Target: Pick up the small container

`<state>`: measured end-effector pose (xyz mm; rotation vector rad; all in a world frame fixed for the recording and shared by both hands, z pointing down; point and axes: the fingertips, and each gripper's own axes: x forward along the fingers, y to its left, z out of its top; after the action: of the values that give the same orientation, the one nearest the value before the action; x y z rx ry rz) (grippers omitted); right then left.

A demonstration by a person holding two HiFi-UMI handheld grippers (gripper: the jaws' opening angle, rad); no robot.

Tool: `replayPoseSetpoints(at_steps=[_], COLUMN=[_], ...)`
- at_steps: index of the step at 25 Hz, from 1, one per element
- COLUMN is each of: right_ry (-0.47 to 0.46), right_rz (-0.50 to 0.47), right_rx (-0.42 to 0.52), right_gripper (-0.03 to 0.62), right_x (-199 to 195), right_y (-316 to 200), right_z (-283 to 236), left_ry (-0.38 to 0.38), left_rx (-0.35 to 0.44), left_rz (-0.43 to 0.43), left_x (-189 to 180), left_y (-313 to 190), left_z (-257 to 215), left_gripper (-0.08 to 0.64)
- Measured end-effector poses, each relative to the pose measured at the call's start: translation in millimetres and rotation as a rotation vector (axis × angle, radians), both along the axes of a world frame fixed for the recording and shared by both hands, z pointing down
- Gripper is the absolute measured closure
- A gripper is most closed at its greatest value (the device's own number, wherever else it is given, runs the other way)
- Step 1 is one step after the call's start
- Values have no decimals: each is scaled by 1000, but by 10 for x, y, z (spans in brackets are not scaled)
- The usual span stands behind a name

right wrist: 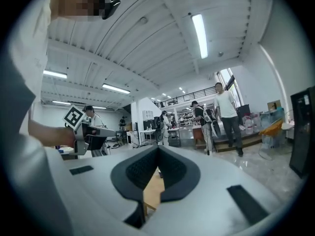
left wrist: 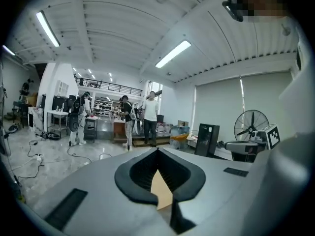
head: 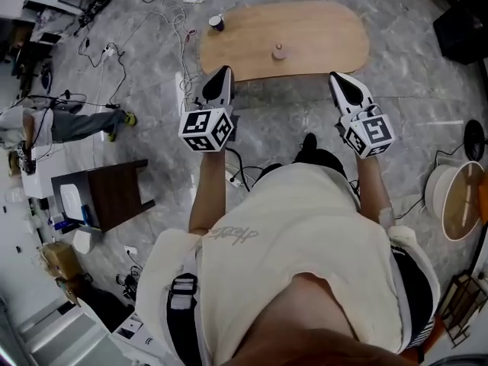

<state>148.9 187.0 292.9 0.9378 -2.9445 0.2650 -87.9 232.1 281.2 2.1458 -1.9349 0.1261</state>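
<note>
Small container (head: 279, 52) sits untouched mid-surface (head: 335, 36); my left tool (head: 222, 72) and right tool (head: 336, 78) are closed, empty, not yet there.

Lab hall — floor cables (head: 180, 33), strip lights (left wrist: 173, 53).

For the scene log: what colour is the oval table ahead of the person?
Light wood brown; the table shows best in the head view.

Bright ceiling tubes (left wrist: 173, 54); fisheye w/ dark edges.
</note>
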Motion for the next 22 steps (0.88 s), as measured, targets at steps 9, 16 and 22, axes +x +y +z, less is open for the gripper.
replayPoseSetpoints(at_steps=[9,16,22], right_ry=[-10,-7,-3], right_rz=[-30,-105,-138], right_rx=[-48,-63,-72], right_gripper=[594,593,593], right_x=[342,226,-6], right_y=[-1001,-1287,-1202], right_z=[291,424,440], left_ry=[-49,-65,-56], left_rx=[16,-44,-81], left_rz=[-36,-104,-150], left_x=[270,227,-47], left_y=[-919,-995,-827], left_z=[-36,162,267], left_gripper=[557,557,557])
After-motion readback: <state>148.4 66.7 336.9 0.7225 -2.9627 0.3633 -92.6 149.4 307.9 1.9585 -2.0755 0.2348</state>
